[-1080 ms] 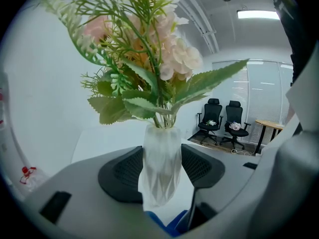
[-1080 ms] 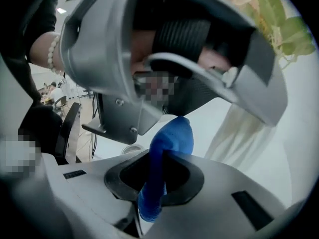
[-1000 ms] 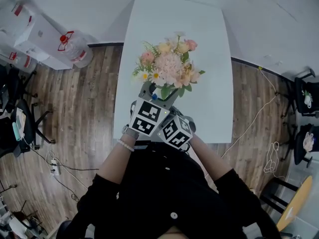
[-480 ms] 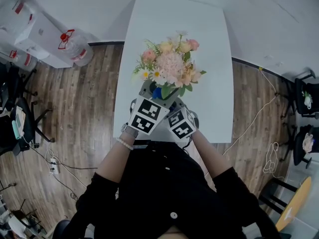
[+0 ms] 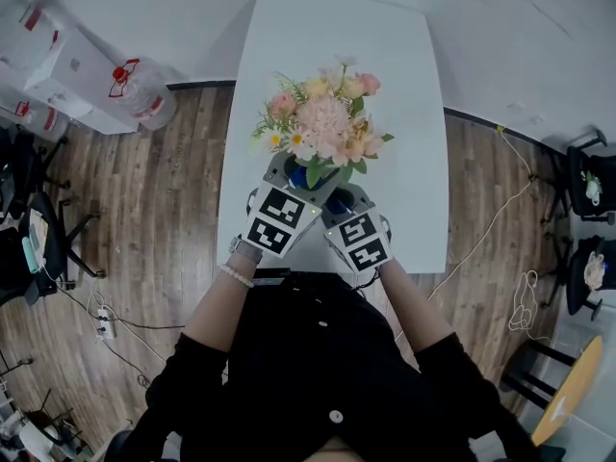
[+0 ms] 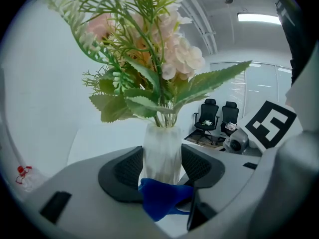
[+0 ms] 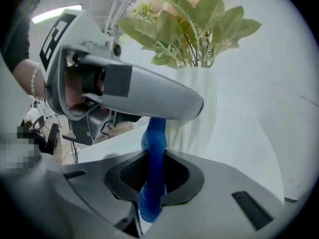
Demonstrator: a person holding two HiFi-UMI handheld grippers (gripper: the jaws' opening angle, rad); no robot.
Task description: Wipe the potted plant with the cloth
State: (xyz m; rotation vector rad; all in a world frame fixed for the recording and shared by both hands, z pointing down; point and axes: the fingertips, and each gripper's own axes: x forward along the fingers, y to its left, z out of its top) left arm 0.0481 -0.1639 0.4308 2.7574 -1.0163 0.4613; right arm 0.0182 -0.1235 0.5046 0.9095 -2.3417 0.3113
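A white ribbed vase (image 6: 160,143) of pink and peach flowers (image 5: 322,123) stands on the near half of the white table (image 5: 404,85). My left gripper (image 6: 162,163) has its pads against both sides of the vase low down, with the jaws wide. A blue cloth (image 7: 154,148) is pinched in my right gripper (image 7: 155,180). It runs up under the left gripper's finger (image 7: 144,96) to the vase's near side. In the head view the right gripper (image 5: 334,216) sits just right of the left gripper (image 5: 306,183). The bouquet hides most of the vase from above.
The table's near edge (image 5: 289,272) runs close under both grippers. Large water bottles (image 5: 135,85) stand on the wood floor at the left. Office chairs (image 5: 592,186) and a cable (image 5: 500,215) are at the right. Bare tabletop lies behind and right of the flowers.
My right gripper has shifted right and rolled, its marker cube turning, with the blue cloth still in it. The left gripper has stayed on the vase.
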